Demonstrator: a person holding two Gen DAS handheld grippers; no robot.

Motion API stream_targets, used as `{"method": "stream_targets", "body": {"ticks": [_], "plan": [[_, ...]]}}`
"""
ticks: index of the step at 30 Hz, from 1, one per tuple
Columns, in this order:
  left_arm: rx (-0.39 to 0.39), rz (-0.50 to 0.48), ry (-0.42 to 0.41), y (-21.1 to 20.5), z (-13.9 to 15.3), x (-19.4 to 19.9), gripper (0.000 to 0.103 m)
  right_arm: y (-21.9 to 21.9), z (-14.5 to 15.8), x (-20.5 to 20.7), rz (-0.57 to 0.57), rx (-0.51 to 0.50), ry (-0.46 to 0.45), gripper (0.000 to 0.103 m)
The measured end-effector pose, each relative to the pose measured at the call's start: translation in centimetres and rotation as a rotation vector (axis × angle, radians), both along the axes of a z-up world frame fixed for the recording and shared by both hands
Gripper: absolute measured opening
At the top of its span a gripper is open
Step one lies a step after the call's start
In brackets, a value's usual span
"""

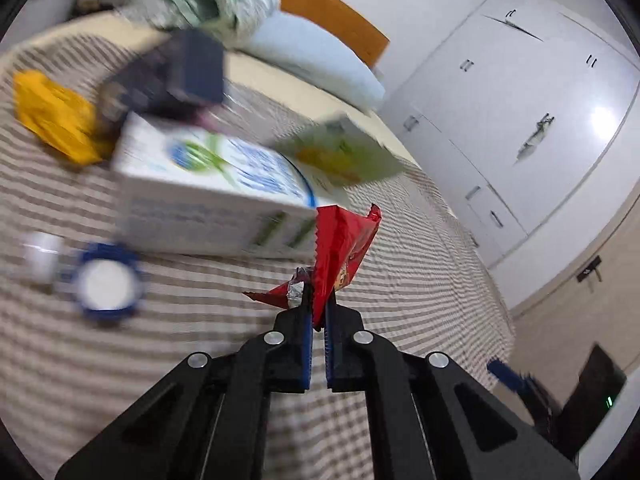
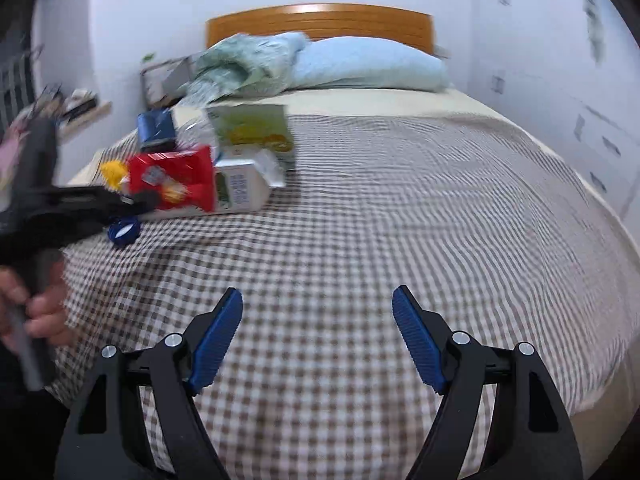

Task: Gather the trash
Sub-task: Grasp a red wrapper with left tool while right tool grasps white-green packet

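- The left wrist view alone shows the white wardrobe (image 1: 520, 120) filling the right of the frame, and a dark device with a green light (image 1: 596, 392) at lower right.
- The same view alone shows a small white cup (image 1: 42, 254) at far left, just beside a blue-rimmed lid (image 1: 108, 284) on the checked bedspread (image 1: 400, 280).
- The right wrist view alone shows the whole bed from its foot: wooden headboard (image 2: 320, 22), pale blue pillow (image 2: 368, 66) and a crumpled green blanket (image 2: 248, 64) at upper centre.
- Only there does a person's hand (image 2: 44, 308) appear, at the left edge, gripping the black handle of the left hand-held gripper (image 2: 148, 200).
- The left hand-held gripper (image 1: 318, 300) is clenched on a red wrapper (image 1: 340, 248), its 2 blue pads pressed together on the lower edge.
- The red wrapper is glossy, creased, torn open at the top with silver foil lining showing at one flap; it is lifted above the bedspread, in front of a white carton (image 1: 208, 192).
- In the right wrist view the wrapper sits left of centre, blurred, before that carton.
- A green-and-yellow packet (image 1: 340, 152), a yellow wrapper (image 1: 52, 116) and a dark blue box (image 1: 196, 68) lie around the carton.
- The right hand-held gripper (image 2: 318, 320) is released, jaws wide apart over bare bedspread, nothing between them.
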State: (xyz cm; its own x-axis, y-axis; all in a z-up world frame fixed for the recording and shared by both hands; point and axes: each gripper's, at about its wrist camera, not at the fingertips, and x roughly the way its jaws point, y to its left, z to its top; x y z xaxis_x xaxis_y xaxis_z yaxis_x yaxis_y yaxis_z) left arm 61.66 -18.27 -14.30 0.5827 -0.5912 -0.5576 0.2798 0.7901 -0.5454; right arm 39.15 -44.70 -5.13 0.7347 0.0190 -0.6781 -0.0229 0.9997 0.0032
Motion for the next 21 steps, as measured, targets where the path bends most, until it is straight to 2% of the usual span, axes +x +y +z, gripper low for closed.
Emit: {"method": "stream_targets", "body": {"ticks": [3, 4, 8, 11, 13, 16, 18, 21], "plan": [[0.118, 0.112, -0.036, 4.2, 1.9, -1.0, 0.002, 2.3, 0.0, 3.3, 0.078, -0.084, 0.057, 0.074], [0.126, 0.15, -0.054, 5.9, 2.5, -1.2, 0.002, 2.9, 0.3, 4.2, 0.096, -0.105, 0.062, 0.074], [0.086, 0.254, -0.079, 11.5, 3.3, -0.3, 0.002, 5.8, 3.5, 7.9, 0.165, -0.264, -0.019, 0.074], [0.06, 0.327, -0.087, 14.3, 1.9, 1.2, 0.002, 8.0, 5.7, 11.7, 0.272, -0.377, -0.047, 0.074], [0.053, 0.349, -0.085, 15.2, 1.2, 1.3, 0.002, 9.7, 7.0, 15.5, 0.355, -0.397, 0.022, 0.074], [0.084, 0.355, -0.075, 16.4, 0.7, 1.6, 0.002, 13.1, 7.6, 18.9, 0.463, -0.589, 0.075, 0.074], [0.084, 0.357, -0.093, 16.6, 0.4, 1.6, 0.002, 16.2, 6.6, 21.4, 0.539, -0.76, 0.168, 0.074], [0.013, 0.341, -0.095, 17.1, -0.2, 2.1, 0.002, 19.2, 3.4, 25.1, 0.603, -0.91, 0.353, 0.072]]}}
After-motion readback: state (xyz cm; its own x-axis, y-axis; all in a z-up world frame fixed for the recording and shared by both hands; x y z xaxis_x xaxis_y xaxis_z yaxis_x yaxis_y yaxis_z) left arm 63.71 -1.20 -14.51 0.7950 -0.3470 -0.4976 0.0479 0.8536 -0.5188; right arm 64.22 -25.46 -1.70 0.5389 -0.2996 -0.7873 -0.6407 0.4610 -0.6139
